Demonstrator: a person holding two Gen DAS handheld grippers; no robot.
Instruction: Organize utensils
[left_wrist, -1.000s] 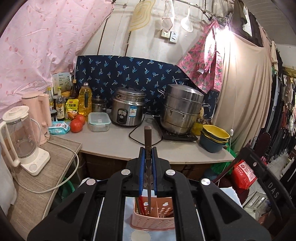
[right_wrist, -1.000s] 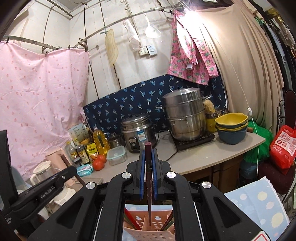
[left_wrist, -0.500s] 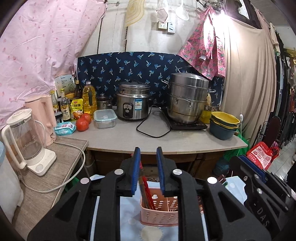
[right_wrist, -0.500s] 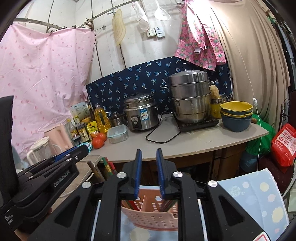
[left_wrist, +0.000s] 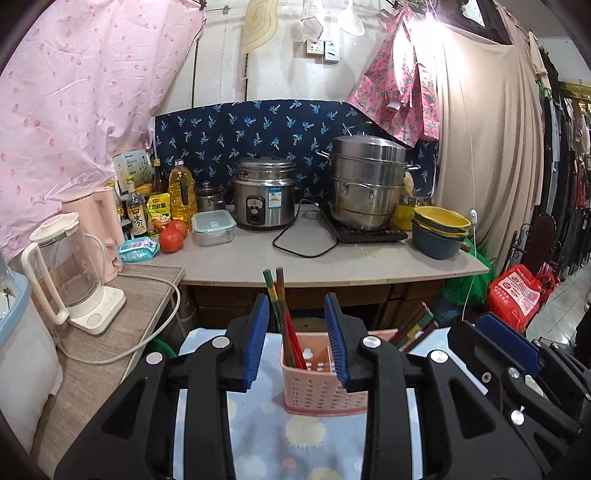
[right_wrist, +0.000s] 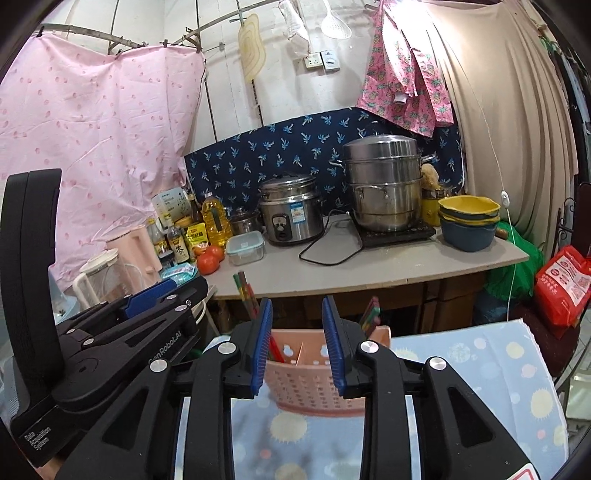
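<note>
So the chopsticks (left_wrist: 282, 314) are standing in the pink basket (left_wrist: 321, 384), leaning toward its left side, and there's a second bunch (right_wrist: 370, 314) poking up at the right end. The basket sits on a blue dotted cloth (left_wrist: 295, 439), in front of and lower than the kitchen counter (left_wrist: 332, 262).

Both grippers are empty with the jaws spread wide. The left gripper (left_wrist: 297, 339) is lined up right over the basket, its blue pads on either side of the left chopsticks but not touching them as far as I can see. The right gripper (right_wrist: 297, 339) hovers over the same basket from a slightly different angle, just beside the left one.

What I'd worry about:

- The basket looks light and tall-ish with long sticks leaning out of it. Clip a stick tip with a finger and the whole thing could tip or slide on the cloth.
- The two grippers are really close together, so a careless move could bang them into each other.
- The cloth is soft, so the basket may not sit firmly if it gets nudged.
- The kettle (left_wrist: 70, 273) cord (left_wrist: 155, 317) dangles off to the left, easy to snag if the left one swings wide.

Can't tell whether more utensils are waiting outside the views.
</note>
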